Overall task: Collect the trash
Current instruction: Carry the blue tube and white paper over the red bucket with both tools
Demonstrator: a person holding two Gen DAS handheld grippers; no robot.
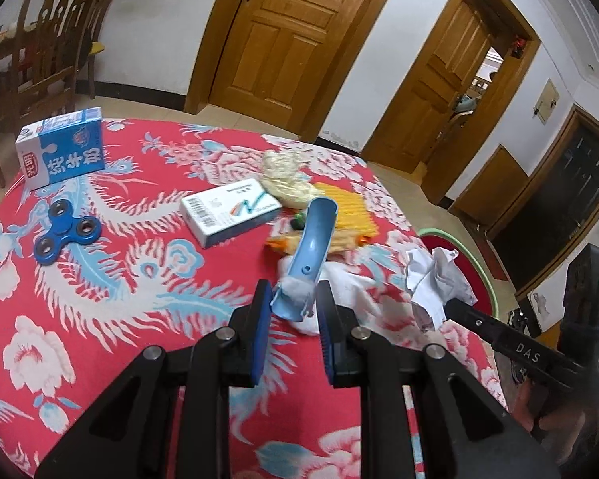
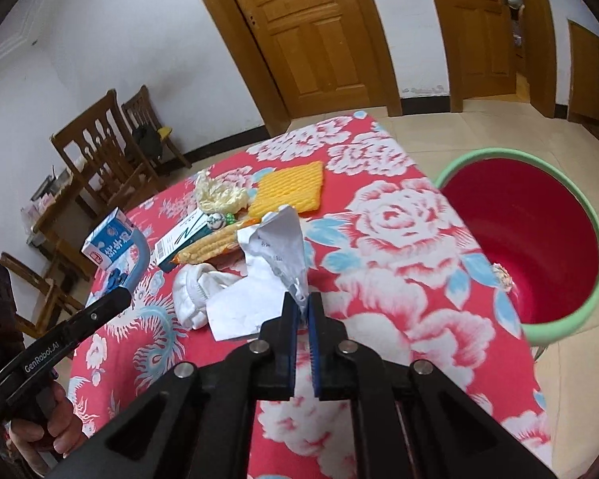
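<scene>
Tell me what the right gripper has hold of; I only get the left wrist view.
Observer: The right gripper is shut on a corner of the crumpled paper.
Operator: Say where the bin is.
Observer: The red bin stands on the floor against the table's edge, right of the paper, with its mouth open upward.
Operator: Report what's in it.
Observer: The inside that shows is bare red. A small pale scrap sits where the tablecloth meets its rim.
</scene>
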